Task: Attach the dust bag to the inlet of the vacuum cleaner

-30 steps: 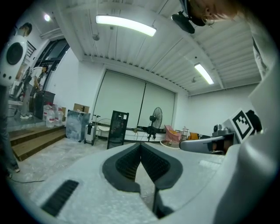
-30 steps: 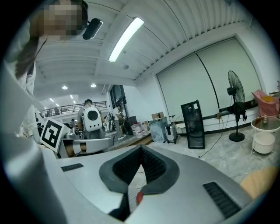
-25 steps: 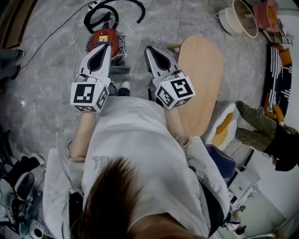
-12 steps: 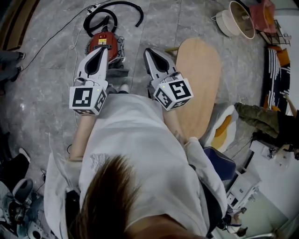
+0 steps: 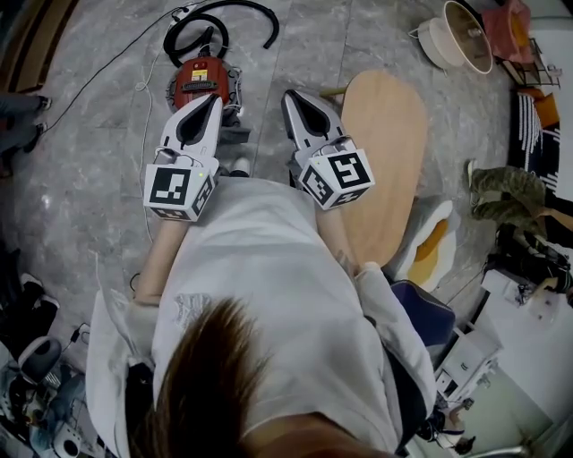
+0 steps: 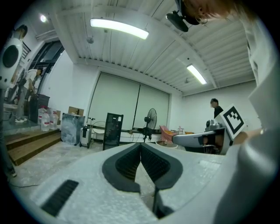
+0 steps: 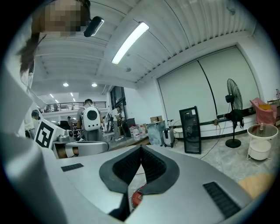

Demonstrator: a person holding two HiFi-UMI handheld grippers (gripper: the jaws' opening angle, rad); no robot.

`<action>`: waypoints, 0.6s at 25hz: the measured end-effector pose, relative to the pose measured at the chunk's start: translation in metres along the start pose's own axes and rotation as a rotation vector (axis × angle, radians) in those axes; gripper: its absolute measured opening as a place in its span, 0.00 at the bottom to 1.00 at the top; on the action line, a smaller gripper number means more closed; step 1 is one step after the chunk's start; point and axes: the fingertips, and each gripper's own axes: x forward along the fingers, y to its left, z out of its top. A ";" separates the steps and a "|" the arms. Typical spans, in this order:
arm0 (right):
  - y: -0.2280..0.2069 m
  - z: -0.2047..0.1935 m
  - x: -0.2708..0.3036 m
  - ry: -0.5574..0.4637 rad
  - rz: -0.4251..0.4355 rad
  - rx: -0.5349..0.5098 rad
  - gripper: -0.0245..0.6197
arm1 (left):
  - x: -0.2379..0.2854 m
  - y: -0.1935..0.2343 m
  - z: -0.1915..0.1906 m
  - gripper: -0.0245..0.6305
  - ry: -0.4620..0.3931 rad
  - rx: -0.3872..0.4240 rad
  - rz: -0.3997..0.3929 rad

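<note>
Plainly, we hold both grippers level and empty: the left gripper (image 5: 211,100) has its jaws pressed together, and so has the right gripper (image 5: 292,95). The red canister vacuum cleaner (image 5: 199,76) lies on the stone floor (image 5: 81,179) just beyond the left tips, its black hose (image 5: 228,11) curled behind it. We cannot pick out the dust bag for certain; a grey piece (image 5: 235,134) beside the canister may be it. The risk, we judge, is reaching down with shut jaws and shoving the canister, or snagging the hose or the thin cord (image 5: 98,67).
</note>
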 end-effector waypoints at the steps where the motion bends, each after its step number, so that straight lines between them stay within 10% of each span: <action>1: -0.001 0.000 -0.002 0.000 -0.004 0.001 0.04 | 0.000 -0.001 -0.001 0.07 0.004 -0.001 -0.003; 15: 0.003 -0.004 -0.003 0.005 -0.036 0.000 0.04 | -0.007 0.018 -0.007 0.07 0.017 -0.025 0.004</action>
